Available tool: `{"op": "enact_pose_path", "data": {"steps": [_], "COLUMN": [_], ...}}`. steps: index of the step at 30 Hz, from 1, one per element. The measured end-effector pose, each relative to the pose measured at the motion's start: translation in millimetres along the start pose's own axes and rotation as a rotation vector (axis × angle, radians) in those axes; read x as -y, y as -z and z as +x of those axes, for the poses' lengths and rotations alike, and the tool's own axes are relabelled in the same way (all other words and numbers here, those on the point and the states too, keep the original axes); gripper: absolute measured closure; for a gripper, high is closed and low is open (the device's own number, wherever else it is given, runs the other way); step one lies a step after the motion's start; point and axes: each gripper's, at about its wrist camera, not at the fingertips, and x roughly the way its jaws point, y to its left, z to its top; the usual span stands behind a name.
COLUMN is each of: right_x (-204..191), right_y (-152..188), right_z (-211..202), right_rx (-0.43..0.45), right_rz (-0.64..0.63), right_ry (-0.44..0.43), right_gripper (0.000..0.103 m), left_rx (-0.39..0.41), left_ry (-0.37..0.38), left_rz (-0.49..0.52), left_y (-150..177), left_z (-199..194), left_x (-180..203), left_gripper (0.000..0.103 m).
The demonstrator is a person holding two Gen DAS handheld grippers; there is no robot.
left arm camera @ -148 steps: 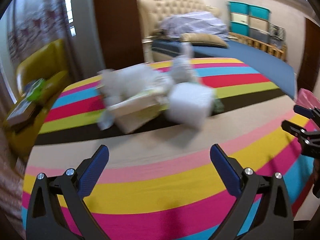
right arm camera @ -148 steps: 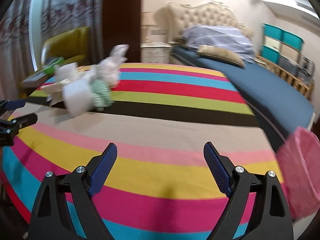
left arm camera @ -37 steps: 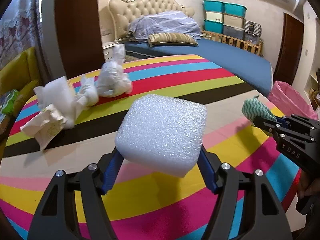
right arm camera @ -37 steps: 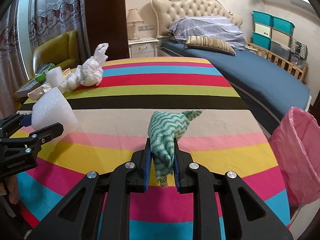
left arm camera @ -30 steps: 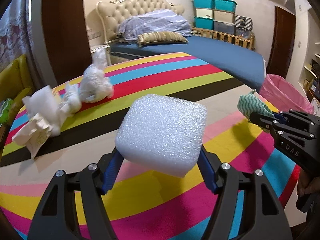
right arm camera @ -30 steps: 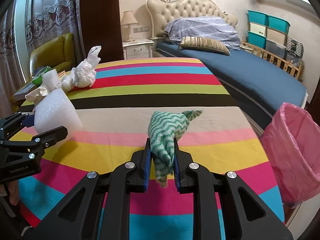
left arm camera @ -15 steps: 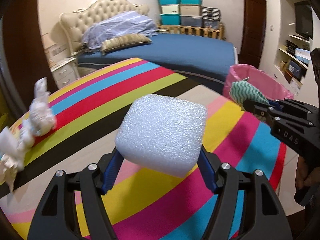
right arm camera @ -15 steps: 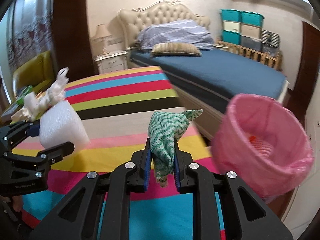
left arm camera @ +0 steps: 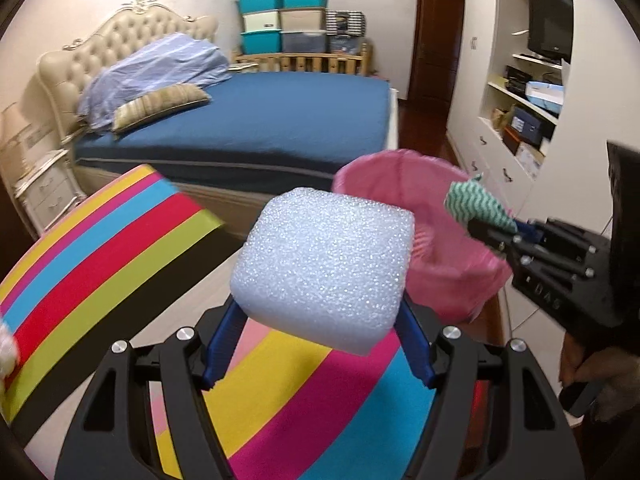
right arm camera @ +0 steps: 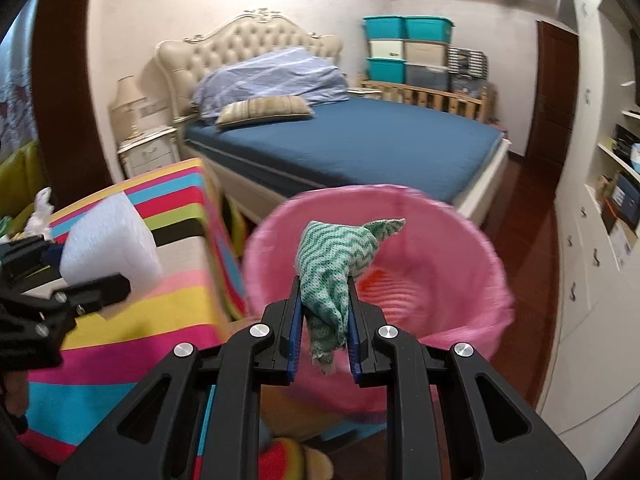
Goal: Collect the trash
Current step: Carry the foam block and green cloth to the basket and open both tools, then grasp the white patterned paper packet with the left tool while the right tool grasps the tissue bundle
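Left tool – clamps foam block (wide) | right tool – pinches green cloth

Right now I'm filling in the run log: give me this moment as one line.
left gripper: shut on white foam block | right gripper: shut on green zigzag cloth | pink-lined trash bin: below cloth | phase: pre-drop

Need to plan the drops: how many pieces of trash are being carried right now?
2: the white foam block in the left gripper, and the green zigzag cloth in the right gripper by the pink bin.
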Motion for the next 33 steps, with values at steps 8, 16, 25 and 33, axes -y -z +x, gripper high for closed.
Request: {"op": "enact_pose_path", "data": {"steps": [8,16,25,33], "right_x": [44.7,61.7,53.1,-8.6], "right_y": [2.1,4.6,12.6,16.1], "right_z": [24.9,36.3,13.0,-4.7], "right_rx": [-0.019,-0.015,0.035,0.043], "right_rz": [0.031,0.056,0.043,-0.031], "right_ry": [0.029,0.035,0.051,-0.059], "right_gripper": [0.082,0.049,0.035,0.033], "left_rx": [-0.015,-0.040,0.032,0.051], "left_ry": [0.077,0.094,-0.045,-0.237], "left_rz": [0.045,0.037,0.017,0.014], "left_y": [-57.8,-77.7,-46.5,19.9], "left_z": [58.3,101.9,58.3,-13.6], "left_x": [45.6,68.5,28.3,-32.7], "left_gripper": [0.035,0.020,0.005,0.005]}}
